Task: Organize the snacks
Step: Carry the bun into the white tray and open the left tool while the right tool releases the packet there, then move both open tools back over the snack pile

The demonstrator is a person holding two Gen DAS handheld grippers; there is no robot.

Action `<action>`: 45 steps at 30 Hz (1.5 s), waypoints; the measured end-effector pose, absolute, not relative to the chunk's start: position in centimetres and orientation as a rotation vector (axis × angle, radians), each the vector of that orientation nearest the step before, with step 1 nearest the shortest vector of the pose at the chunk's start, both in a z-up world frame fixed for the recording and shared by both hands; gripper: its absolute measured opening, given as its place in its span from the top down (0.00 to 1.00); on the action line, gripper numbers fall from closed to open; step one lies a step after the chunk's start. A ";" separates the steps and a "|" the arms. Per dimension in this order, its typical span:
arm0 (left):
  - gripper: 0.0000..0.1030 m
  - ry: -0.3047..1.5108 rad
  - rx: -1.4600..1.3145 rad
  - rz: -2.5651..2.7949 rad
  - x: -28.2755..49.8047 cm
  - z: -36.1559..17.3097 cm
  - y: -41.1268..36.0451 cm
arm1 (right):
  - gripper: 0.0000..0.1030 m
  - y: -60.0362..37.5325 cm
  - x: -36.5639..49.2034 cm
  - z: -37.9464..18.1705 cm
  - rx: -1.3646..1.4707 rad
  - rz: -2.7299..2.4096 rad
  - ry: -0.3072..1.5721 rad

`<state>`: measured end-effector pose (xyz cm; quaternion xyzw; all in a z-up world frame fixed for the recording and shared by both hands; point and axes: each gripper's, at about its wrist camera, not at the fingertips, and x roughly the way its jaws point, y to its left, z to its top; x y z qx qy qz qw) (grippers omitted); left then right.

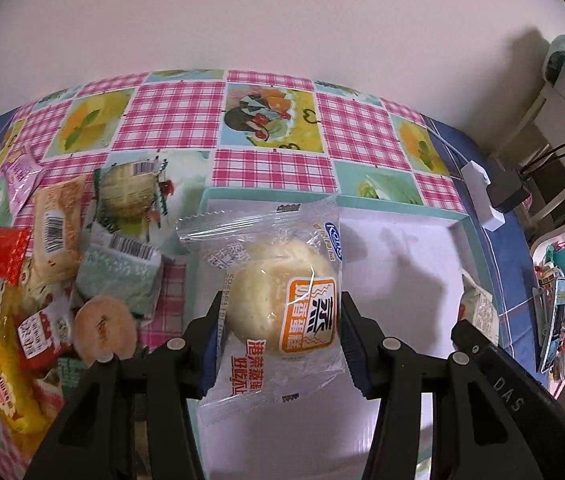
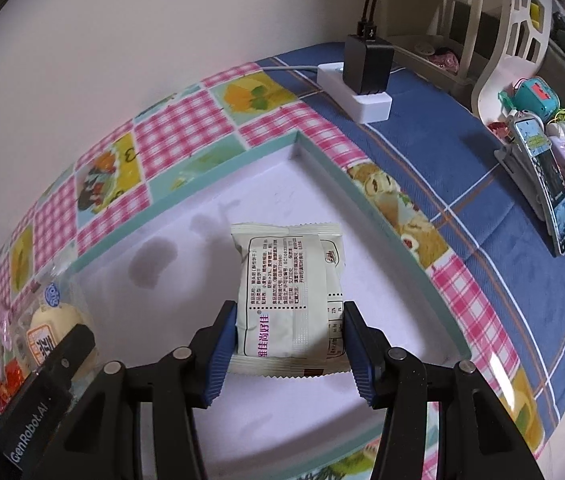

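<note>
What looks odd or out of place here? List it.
Nothing looks damaged or spilled. The snack pile lies jumbled on the tablecloth beside the white tray, unsorted. Both grippers hold intact packets over the tray: a wrapped bun and a cream packet.

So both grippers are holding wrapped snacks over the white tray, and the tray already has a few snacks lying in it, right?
Not quite. The left gripper holds the clear-wrapped bun and the right gripper the cream biscuit packet over the white tray, but the right wrist view shows the tray floor bare: no snacks lie in it yet.
</note>
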<state>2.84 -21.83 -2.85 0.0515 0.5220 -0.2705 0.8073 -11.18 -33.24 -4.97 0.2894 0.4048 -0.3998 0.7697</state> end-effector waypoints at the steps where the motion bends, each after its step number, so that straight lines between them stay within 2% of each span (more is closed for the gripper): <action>1: 0.48 1.117 0.110 -0.580 2.9 -3.0 -21.9 | 0.47 -33.4 -11.1 -5.0 0.626 -0.869 0.879; 7: 0.48 1.114 0.114 -0.585 3.2 -3.4 -22.5 | 0.47 -34.3 -10.8 -4.9 0.624 -0.868 0.869; 9: 0.43 1.112 0.108 -0.582 3.2 -3.2 -22.5 | 0.47 -34.4 -10.8 -4.9 0.624 -0.868 0.870; 10: 0.34 1.110 0.105 -0.585 3.2 -3.0 -22.5 | 0.47 -34.4 -10.8 -4.9 0.624 -0.867 0.872; 11: 0.29 1.108 0.101 -0.587 3.2 -2.8 -22.4 | 0.47 -34.4 -10.8 -4.9 0.625 -0.865 0.874; 19: 0.29 1.095 0.098 -0.545 3.2 -0.4 -21.3 | 0.47 -34.0 -10.7 -4.8 0.627 -0.832 0.890; 21: 0.23 1.100 0.103 -0.519 3.3 -0.1 -20.8 | 0.46 -33.9 -10.5 -5.0 0.631 -0.814 0.904; 22: 0.17 1.098 0.103 -0.505 3.4 0.1 -20.4 | 0.44 -33.8 -10.4 -5.0 0.627 -0.809 0.908; 26: 0.17 1.101 0.089 -0.449 3.9 0.1 -19.1 | 0.23 -33.3 -10.1 -5.1 0.618 -0.777 0.906; 31: 0.11 1.124 0.070 -0.385 4.5 -0.7 -17.3 | 0.11 -32.6 -9.9 -5.1 0.593 -0.753 0.911; 34: 0.10 1.128 0.069 -0.354 4.6 -1.0 -16.2 | 0.00 -32.4 -10.0 -5.1 0.602 -0.739 0.906; 37: 0.08 1.128 0.052 -0.332 4.5 -1.1 -14.9 | 0.00 -32.0 -10.1 -5.2 0.603 -0.718 0.906; 39: 0.00 1.120 0.044 -0.314 4.4 -1.1 -14.0 | 0.00 -31.7 -10.2 -5.3 0.605 -0.709 0.906; 45: 0.00 1.115 0.026 -0.299 3.7 -1.2 -11.9 | 0.00 -30.2 -10.7 -5.5 0.599 -0.683 0.920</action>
